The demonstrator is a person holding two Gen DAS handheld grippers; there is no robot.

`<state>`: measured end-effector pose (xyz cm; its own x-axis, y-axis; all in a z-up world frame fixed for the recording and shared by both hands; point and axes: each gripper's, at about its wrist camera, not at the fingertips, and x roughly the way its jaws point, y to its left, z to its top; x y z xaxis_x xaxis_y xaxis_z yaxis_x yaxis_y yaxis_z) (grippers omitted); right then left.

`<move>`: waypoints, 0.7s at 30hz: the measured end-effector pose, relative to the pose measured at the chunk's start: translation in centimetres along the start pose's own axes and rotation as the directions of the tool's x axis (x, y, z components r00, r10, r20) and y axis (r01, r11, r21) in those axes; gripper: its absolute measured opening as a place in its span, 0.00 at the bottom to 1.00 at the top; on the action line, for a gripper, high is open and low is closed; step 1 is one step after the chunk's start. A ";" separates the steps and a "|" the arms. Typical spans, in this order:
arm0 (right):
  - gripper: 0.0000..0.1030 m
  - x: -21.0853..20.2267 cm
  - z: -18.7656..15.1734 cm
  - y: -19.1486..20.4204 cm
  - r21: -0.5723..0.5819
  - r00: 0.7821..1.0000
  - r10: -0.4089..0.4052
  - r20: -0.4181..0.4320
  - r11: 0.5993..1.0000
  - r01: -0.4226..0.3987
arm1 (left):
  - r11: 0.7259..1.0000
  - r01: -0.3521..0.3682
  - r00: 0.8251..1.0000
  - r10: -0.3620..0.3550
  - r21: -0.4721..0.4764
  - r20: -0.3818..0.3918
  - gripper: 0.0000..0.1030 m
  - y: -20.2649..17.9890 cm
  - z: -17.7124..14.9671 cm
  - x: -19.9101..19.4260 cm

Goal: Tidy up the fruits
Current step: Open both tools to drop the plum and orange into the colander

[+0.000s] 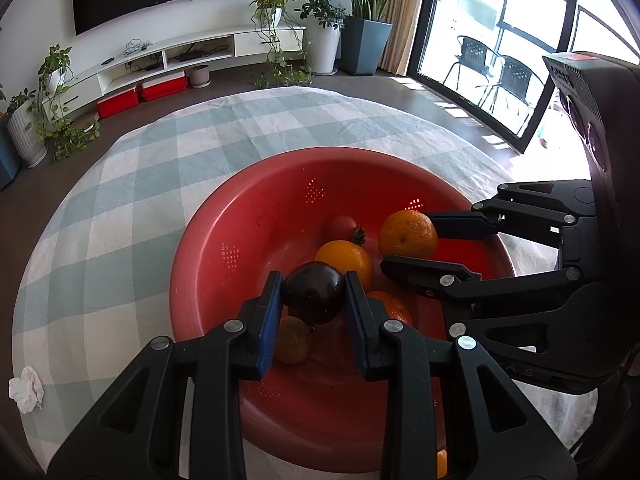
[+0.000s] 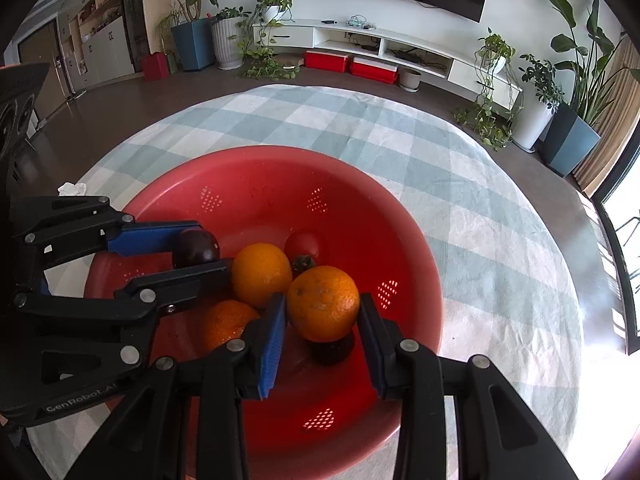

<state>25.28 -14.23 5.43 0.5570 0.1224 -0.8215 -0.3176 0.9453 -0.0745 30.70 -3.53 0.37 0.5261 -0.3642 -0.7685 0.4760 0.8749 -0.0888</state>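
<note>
A red colander bowl (image 1: pixel 208 248) (image 2: pixel 248 196) sits on the checked tablecloth. My left gripper (image 1: pixel 314 294) (image 2: pixel 200 252) is shut on a dark purple fruit (image 1: pixel 315 297) (image 2: pixel 197 247) and holds it above the bowl. My right gripper (image 2: pixel 323 307) (image 1: pixel 408 244) is shut on an orange (image 2: pixel 323 303) (image 1: pixel 407 233) over the bowl's right side. Inside the bowl lie another orange (image 1: pixel 345 258) (image 2: pixel 261 274), a mandarin (image 1: pixel 394 307) (image 2: pixel 228 326), a red tomato (image 1: pixel 340 227) (image 2: pixel 305 244), a green-brown fruit (image 1: pixel 291 339) and a dark fruit (image 2: pixel 333 347) under the held orange.
The table (image 1: pixel 132 184) carries a green and white checked cloth. A crumpled white tissue (image 1: pixel 27 389) (image 2: pixel 73 189) lies near its left edge. Beyond are a TV console, red boxes, potted plants and a glass door.
</note>
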 end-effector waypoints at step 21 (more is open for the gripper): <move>0.38 0.1 0.2 -0.1 0.002 1.000 -0.022 0.012 1.000 0.022 | 1.000 -0.015 1.000 0.016 -0.015 0.025 0.44 0.0 -0.2 -0.5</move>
<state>25.51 -14.25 5.49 0.5732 0.1052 -0.8127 -0.3037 0.9484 -0.0915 30.36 -3.28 0.63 0.5511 -0.3584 -0.7536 0.4573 0.8851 -0.0865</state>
